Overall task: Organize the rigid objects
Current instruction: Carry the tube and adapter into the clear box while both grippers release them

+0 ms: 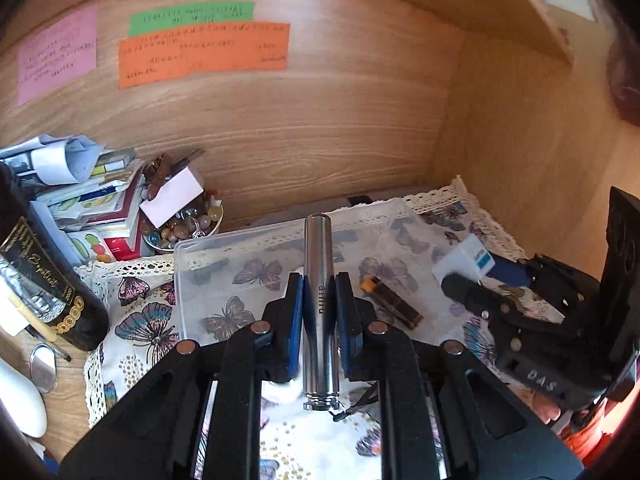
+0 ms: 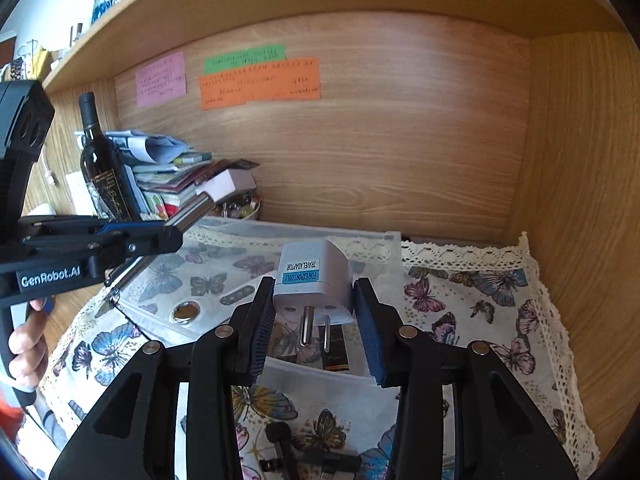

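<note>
My left gripper [image 1: 319,292] is shut on a silver metal cylinder [image 1: 319,264] and holds it above a clear plastic box [image 1: 208,276] on the butterfly cloth; the cylinder [image 2: 192,210] also shows in the right wrist view. My right gripper [image 2: 316,320] is shut on a white travel adaptor [image 2: 312,280], prongs toward the camera, held over the clear box [image 2: 340,376]. The adaptor [image 1: 466,258] and right gripper [image 1: 476,292] show at right in the left wrist view. A small dark brown bar with an orange end [image 1: 394,302] lies in the box.
A wine bottle [image 2: 102,164], a stack of books and papers [image 1: 88,196] and a bowl of beads [image 1: 188,226] stand at the left. Wooden back and side walls close the alcove. A black clip [image 2: 288,444] lies on the cloth [image 2: 480,320] near me.
</note>
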Available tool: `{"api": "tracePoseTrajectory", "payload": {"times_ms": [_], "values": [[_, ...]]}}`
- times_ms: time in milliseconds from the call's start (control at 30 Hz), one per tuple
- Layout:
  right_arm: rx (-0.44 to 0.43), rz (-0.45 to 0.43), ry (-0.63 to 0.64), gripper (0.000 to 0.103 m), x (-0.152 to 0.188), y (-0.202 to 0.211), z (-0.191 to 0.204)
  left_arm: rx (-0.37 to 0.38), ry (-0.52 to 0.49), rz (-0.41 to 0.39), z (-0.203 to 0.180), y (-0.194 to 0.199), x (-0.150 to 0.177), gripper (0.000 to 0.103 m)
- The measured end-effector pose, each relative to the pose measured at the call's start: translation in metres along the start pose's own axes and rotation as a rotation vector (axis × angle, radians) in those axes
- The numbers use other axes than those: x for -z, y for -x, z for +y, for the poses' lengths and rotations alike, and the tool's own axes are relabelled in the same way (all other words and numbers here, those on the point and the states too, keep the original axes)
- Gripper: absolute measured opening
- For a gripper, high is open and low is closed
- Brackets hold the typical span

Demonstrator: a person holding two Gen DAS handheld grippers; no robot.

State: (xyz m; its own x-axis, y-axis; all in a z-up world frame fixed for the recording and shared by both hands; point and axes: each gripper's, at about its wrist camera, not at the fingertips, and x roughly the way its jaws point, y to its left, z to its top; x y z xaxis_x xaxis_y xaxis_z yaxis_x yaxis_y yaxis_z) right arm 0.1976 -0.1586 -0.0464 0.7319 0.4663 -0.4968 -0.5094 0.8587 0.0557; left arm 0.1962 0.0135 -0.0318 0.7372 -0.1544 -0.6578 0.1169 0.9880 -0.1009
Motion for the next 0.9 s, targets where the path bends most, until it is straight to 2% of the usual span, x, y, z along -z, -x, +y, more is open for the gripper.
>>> {"api": "tracePoseTrajectory", "payload": {"times_ms": [200, 467, 633, 900], "values": [[0.003, 0.084, 0.008, 0.036, 0.005, -0.029, 0.001, -0.017, -0.005, 0.073, 0.006, -0.034, 0.001, 0.015], [-0.006, 0.135, 0.026, 0.036, 0.010, -0.049, 0.006, 0.010, -0.040, 0.156, -0.003, -0.063, 0.012, 0.015], [-0.012, 0.152, 0.026, 0.037, 0.012, -0.054, 0.006, 0.022, -0.040, 0.147, -0.005, -0.060, 0.013, 0.015], [-0.010, 0.126, 0.028, 0.037, 0.010, -0.043, 0.008, 0.006, -0.052, 0.096, -0.009, -0.036, 0.015, 0.015]]}}
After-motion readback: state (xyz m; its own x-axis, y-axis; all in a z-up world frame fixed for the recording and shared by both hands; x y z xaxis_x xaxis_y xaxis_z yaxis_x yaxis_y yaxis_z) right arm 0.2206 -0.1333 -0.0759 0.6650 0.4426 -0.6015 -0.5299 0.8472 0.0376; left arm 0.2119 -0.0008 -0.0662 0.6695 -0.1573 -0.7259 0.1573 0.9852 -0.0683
